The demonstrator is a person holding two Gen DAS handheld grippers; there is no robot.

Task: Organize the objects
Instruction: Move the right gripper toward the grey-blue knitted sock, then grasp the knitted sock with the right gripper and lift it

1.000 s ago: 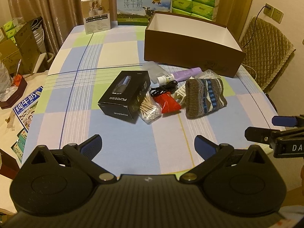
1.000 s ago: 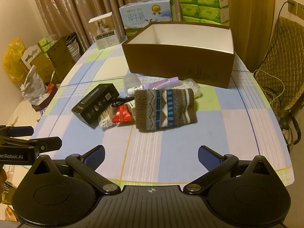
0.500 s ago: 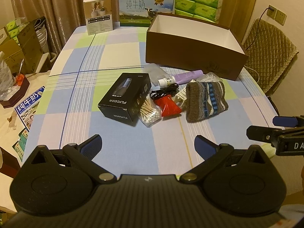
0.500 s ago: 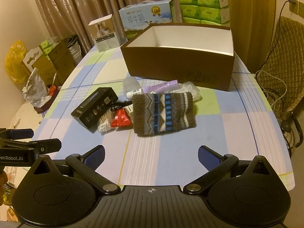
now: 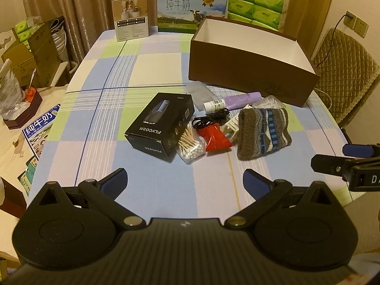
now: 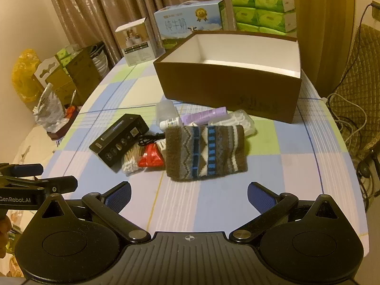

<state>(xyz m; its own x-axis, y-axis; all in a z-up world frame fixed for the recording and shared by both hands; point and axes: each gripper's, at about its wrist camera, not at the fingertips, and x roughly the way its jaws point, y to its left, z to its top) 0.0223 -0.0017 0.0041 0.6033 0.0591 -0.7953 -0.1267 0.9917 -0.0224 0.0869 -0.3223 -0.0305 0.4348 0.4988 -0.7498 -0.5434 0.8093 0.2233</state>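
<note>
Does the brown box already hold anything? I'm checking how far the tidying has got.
No, in the right wrist view the brown box shows only bare white inside, though its near floor is hidden behind the front wall.

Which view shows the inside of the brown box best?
The right wrist view: the brown box shows white inner walls and part of its floor. The left wrist view shows the box obliquely, inner walls only.
</note>
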